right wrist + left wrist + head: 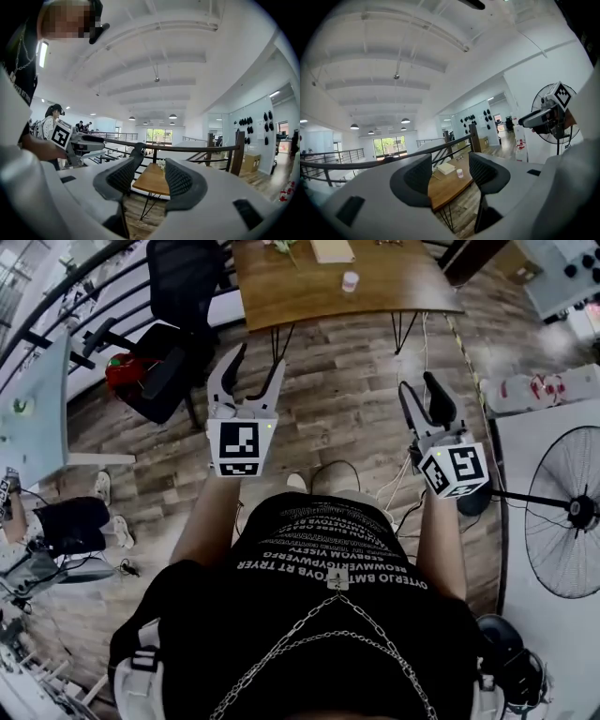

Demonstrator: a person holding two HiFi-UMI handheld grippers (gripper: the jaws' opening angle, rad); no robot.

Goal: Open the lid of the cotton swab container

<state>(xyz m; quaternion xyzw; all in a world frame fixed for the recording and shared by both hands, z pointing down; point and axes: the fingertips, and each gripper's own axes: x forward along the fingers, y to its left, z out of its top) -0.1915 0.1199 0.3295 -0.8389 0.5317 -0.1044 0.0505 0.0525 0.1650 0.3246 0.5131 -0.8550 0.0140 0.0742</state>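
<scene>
Wooden table (375, 296) stands well ahead, the cotton swab container (350, 280) untouched on it. Left gripper (258, 357) and right gripper (419, 383) hang open, empty; opening seems not started.

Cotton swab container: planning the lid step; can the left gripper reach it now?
Probably not yet: the open left gripper is over floor, short of the table bearing the container; nothing blocks it.

Bright, even light comes from far windows (158, 136) and ceiling lamps (354, 126). Fisheye bending curves the edges; the gripper views' corners go black.
</scene>
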